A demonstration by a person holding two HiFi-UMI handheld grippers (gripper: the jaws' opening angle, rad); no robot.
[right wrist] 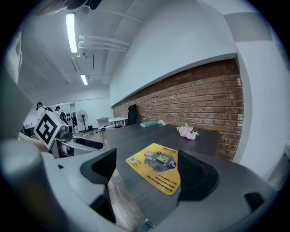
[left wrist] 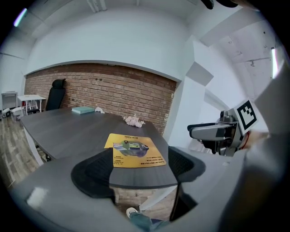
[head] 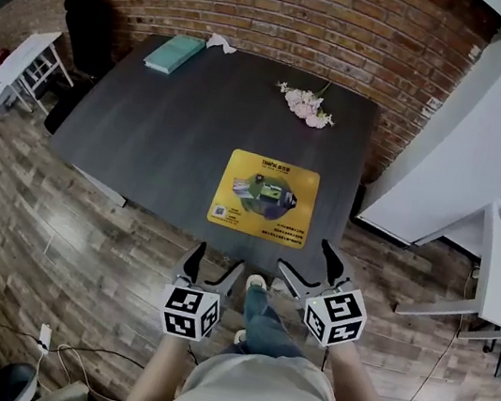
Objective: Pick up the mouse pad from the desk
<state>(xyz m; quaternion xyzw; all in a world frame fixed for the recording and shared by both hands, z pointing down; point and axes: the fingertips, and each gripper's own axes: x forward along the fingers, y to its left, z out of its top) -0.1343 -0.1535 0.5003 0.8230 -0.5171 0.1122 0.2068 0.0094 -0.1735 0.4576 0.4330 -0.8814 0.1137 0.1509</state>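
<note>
We held both claws short of the desk's (head: 177,125) near edge, over the wooden floor (head: 52,247). The left gripper (head: 215,263) had its jaws spread apart with nothing between them. The right gripper (head: 305,257) was likewise spread and empty. The yellow mouse pad (head: 264,198) lay flat on the dark desk, close to its near edge, just ahead of both grippers and touched by neither. Farther back lay pink flowers (head: 306,105) and a teal book (head: 173,52), near the brick wall (head: 355,31).
</note>
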